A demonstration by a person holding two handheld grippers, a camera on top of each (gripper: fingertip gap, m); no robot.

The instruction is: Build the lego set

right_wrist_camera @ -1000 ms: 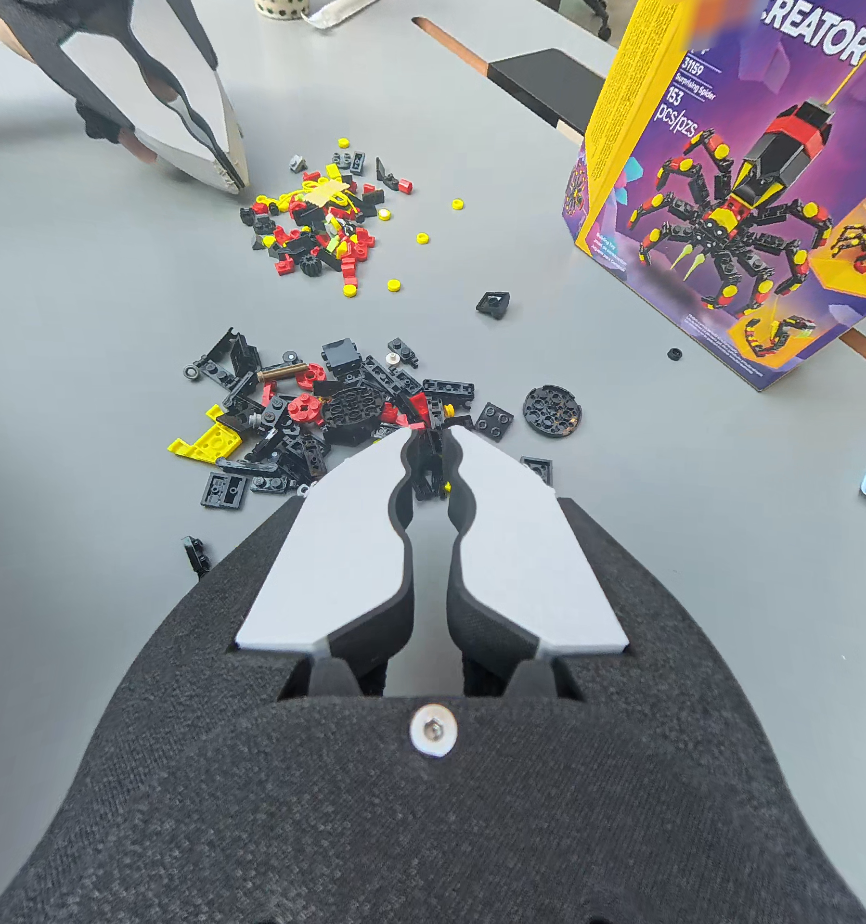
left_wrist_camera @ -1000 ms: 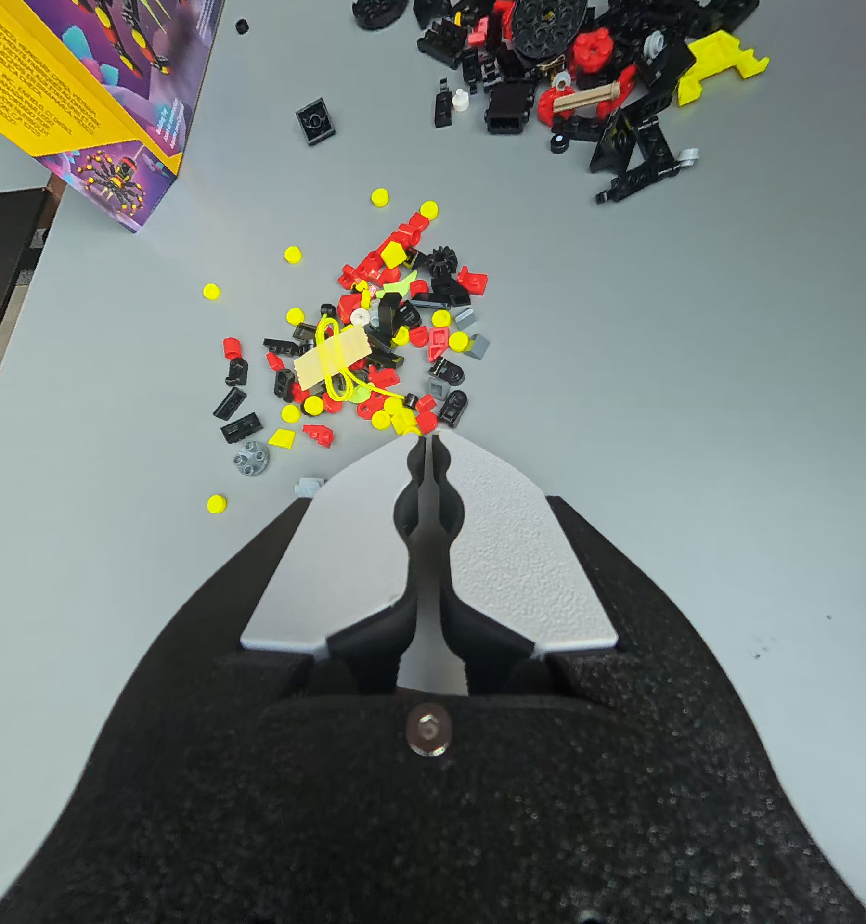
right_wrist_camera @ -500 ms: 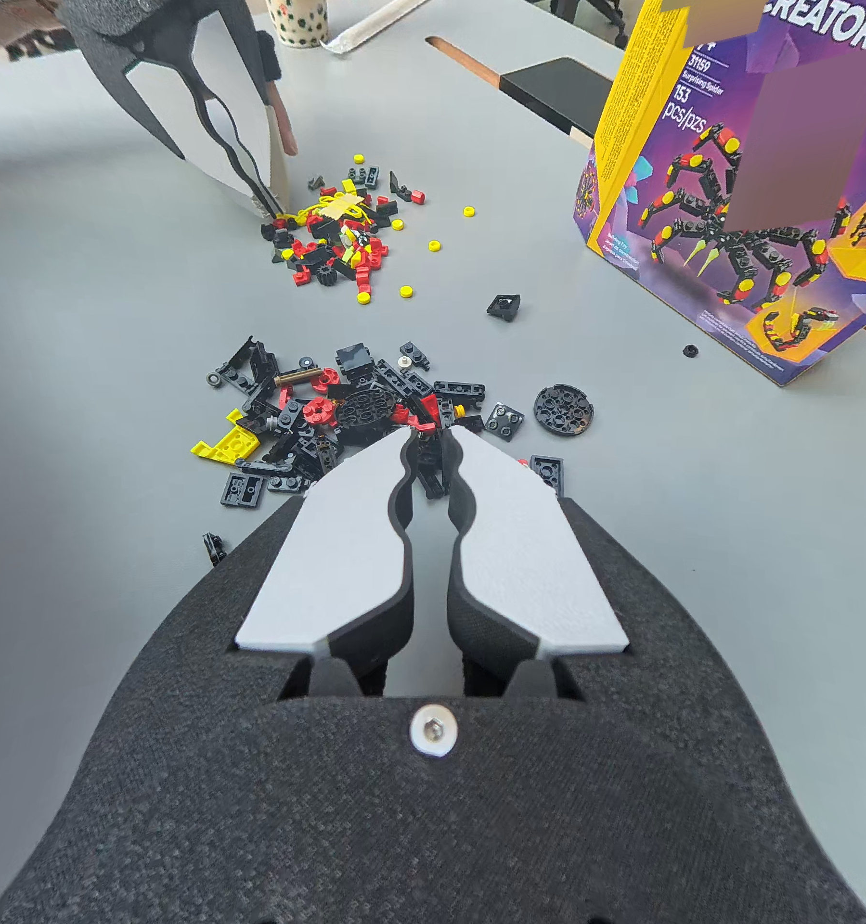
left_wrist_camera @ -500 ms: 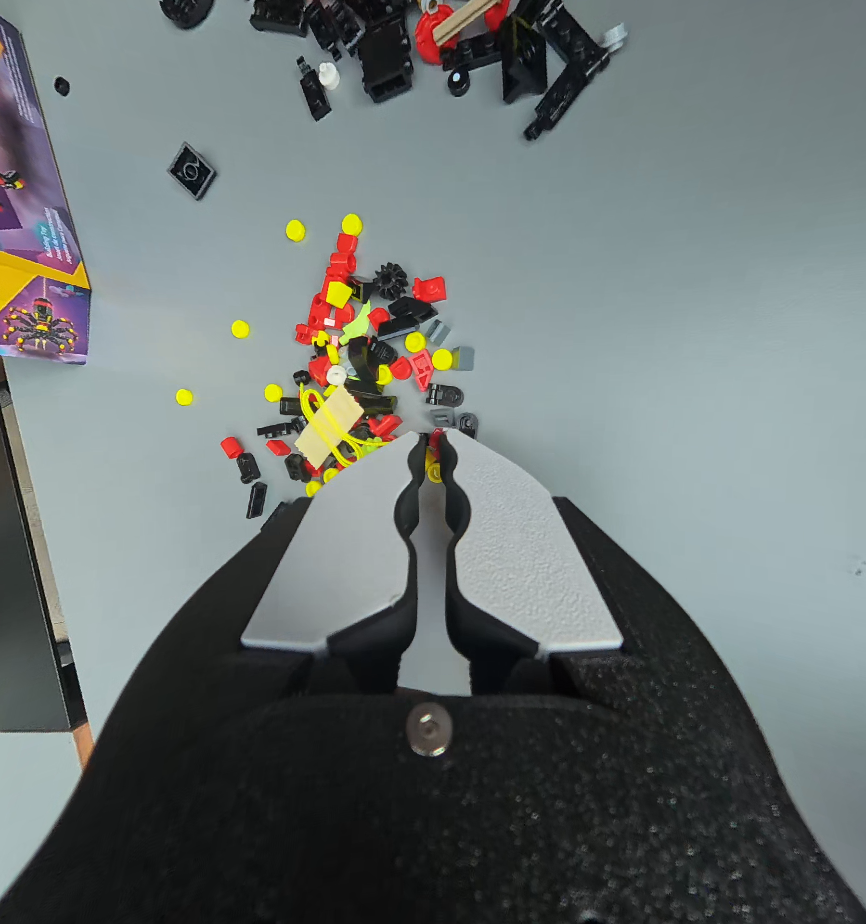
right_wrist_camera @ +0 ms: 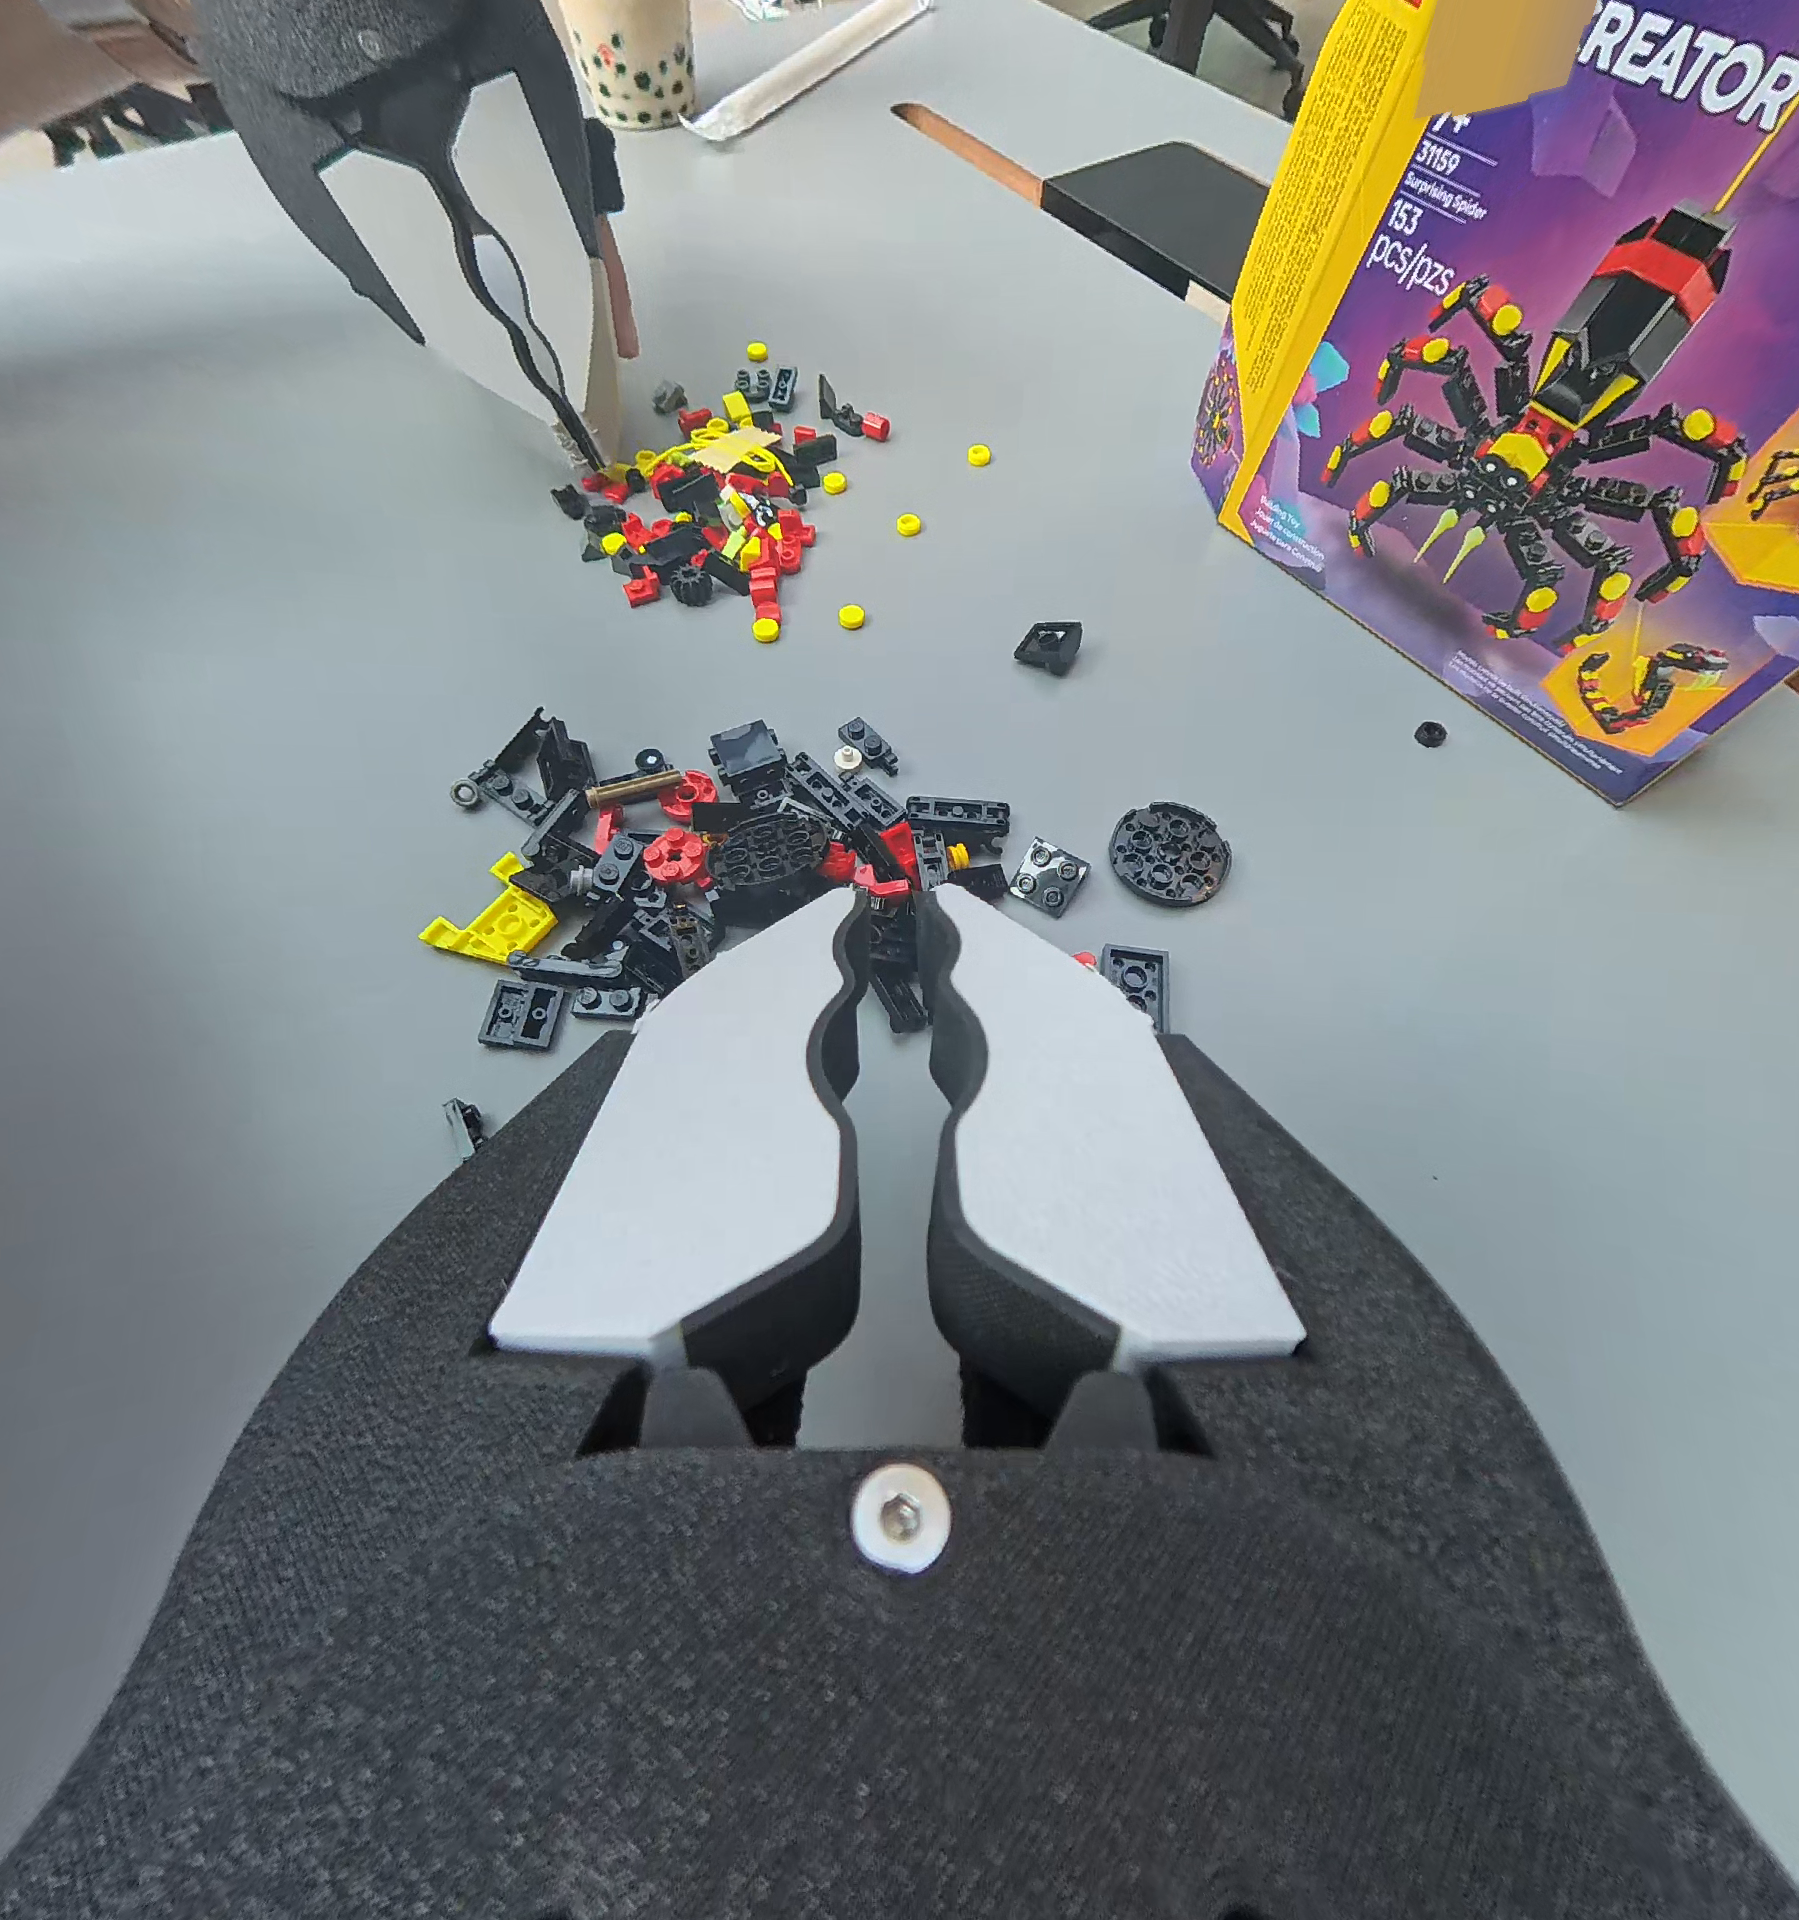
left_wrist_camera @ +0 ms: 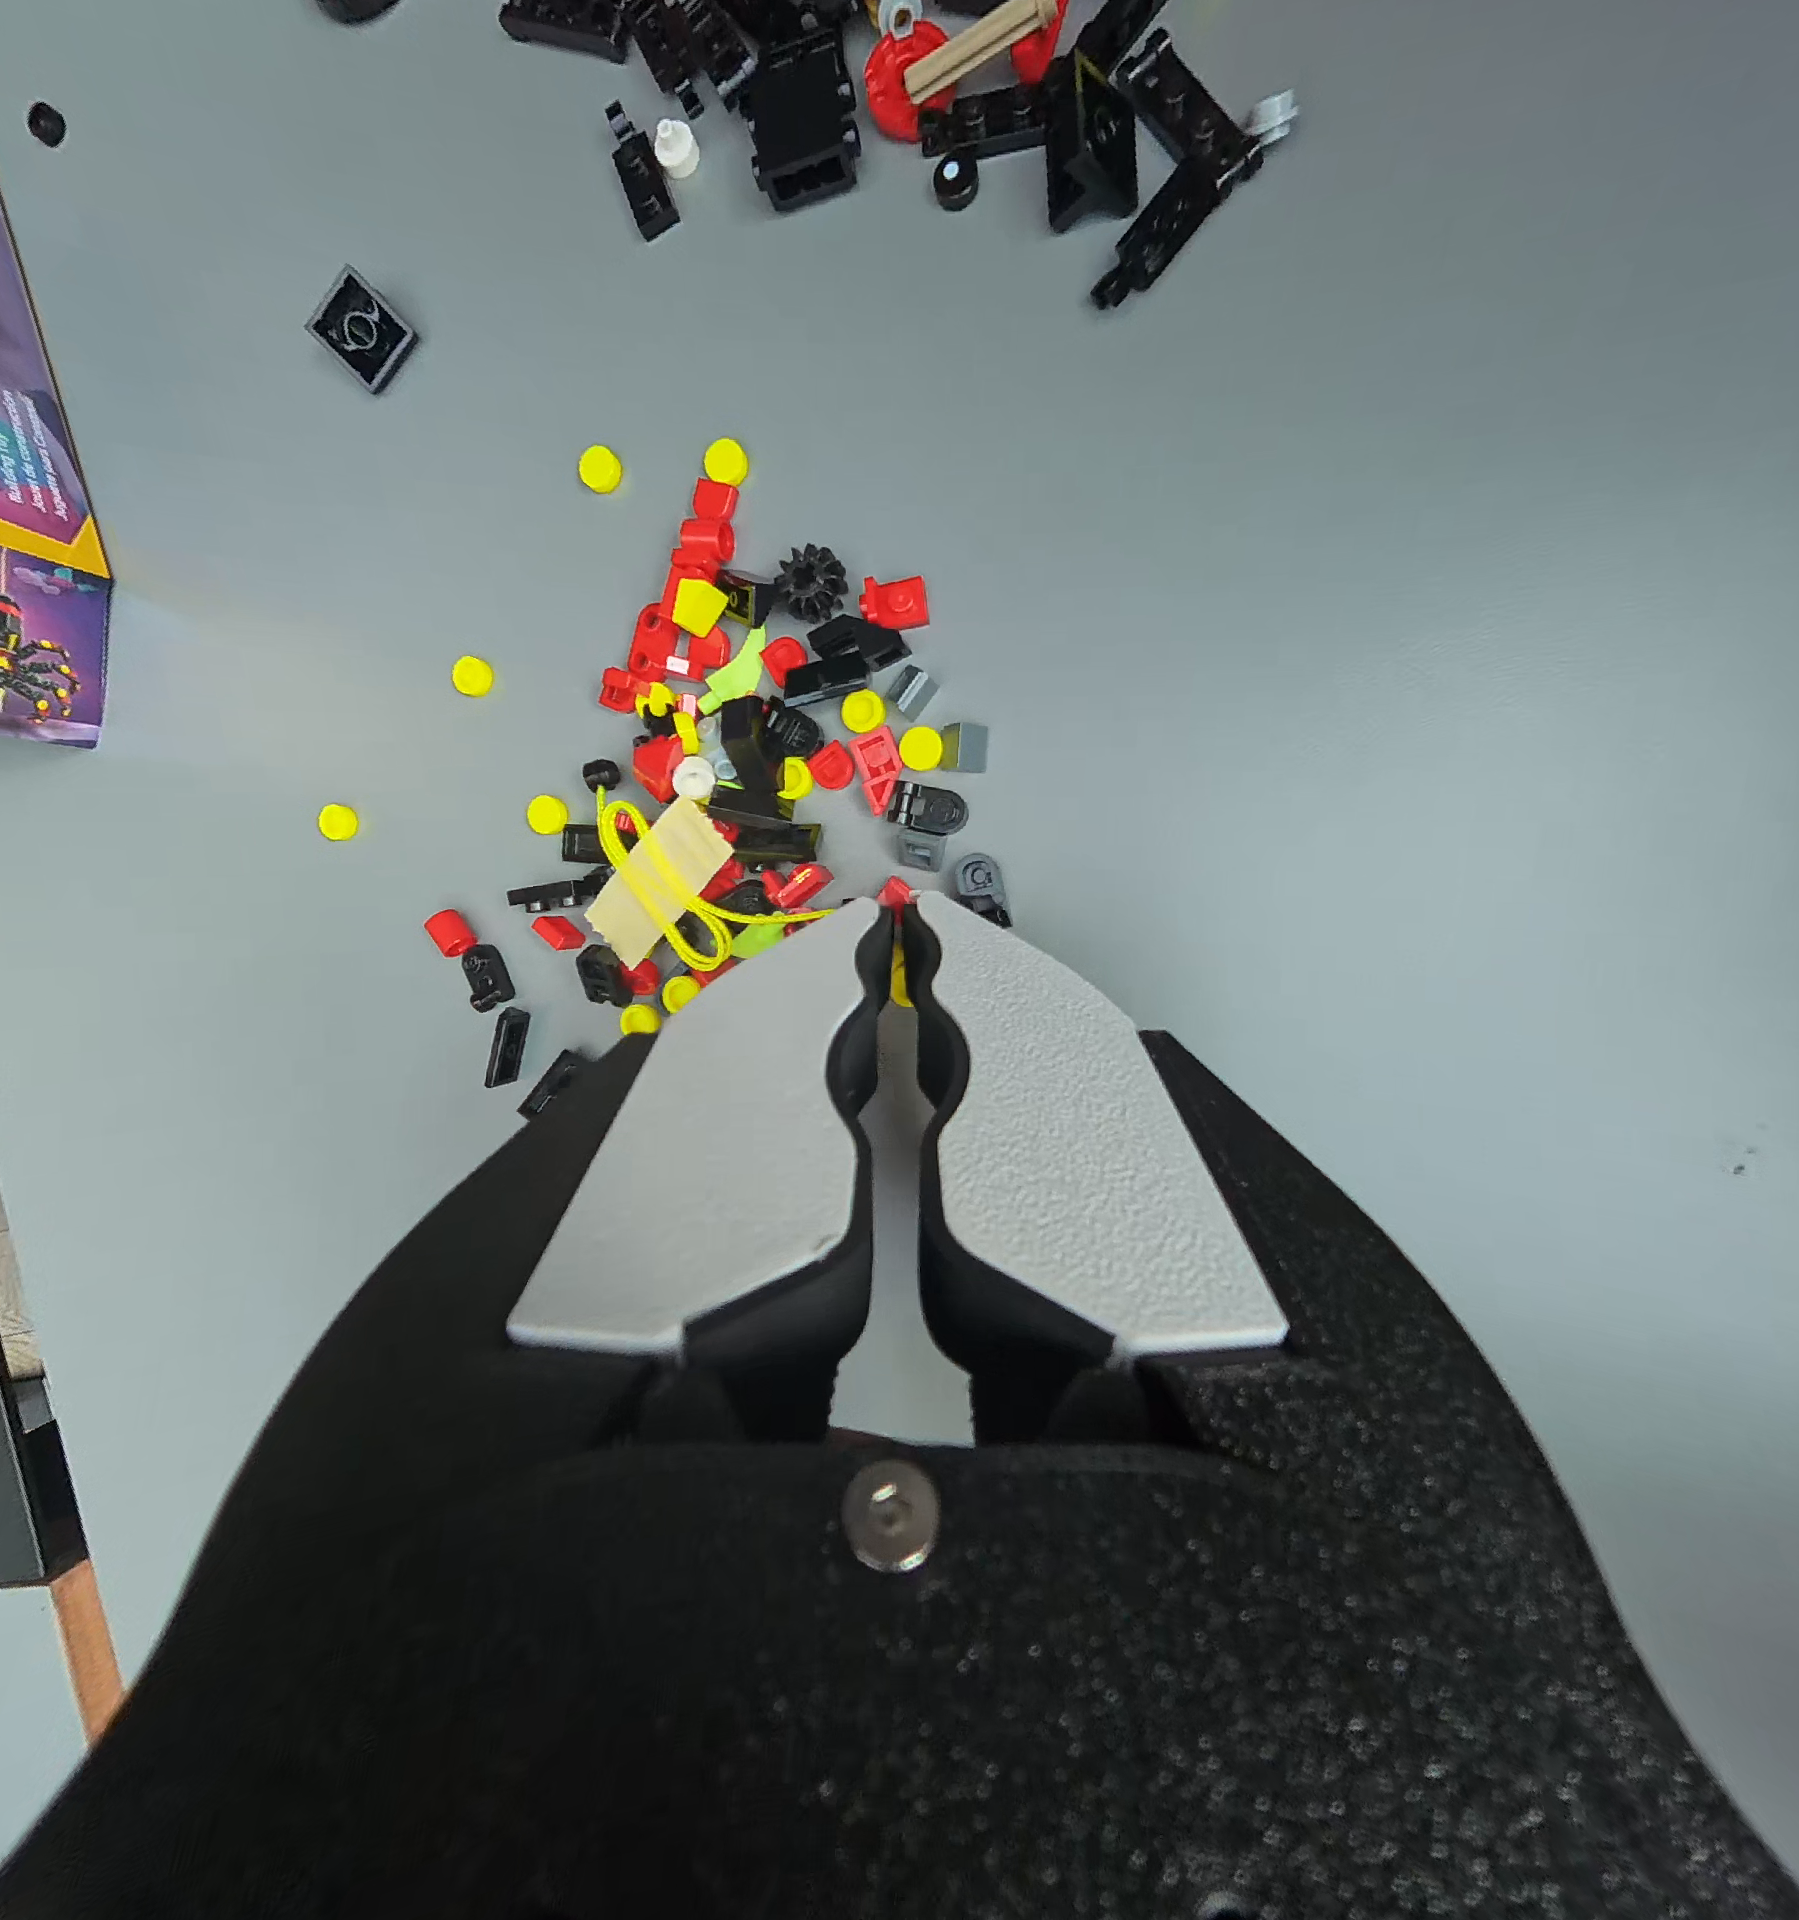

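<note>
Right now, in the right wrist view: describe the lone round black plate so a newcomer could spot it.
Start at the purple-and-yellow set box standing on the grey table, then go down-left to the mostly black brick pile. The round black plate lies flat just right of that pile, past a small square black plate. It is the only round studded disc lying apart from the heap.

Red, yellow and black bricks (left_wrist_camera: 760, 727) on a grey table (left_wrist_camera: 1394, 727); purple-and-yellow box (right_wrist_camera: 1560, 343) shows a black, red and yellow spider; cup (right_wrist_camera: 635, 62) is green-dotted.
</note>
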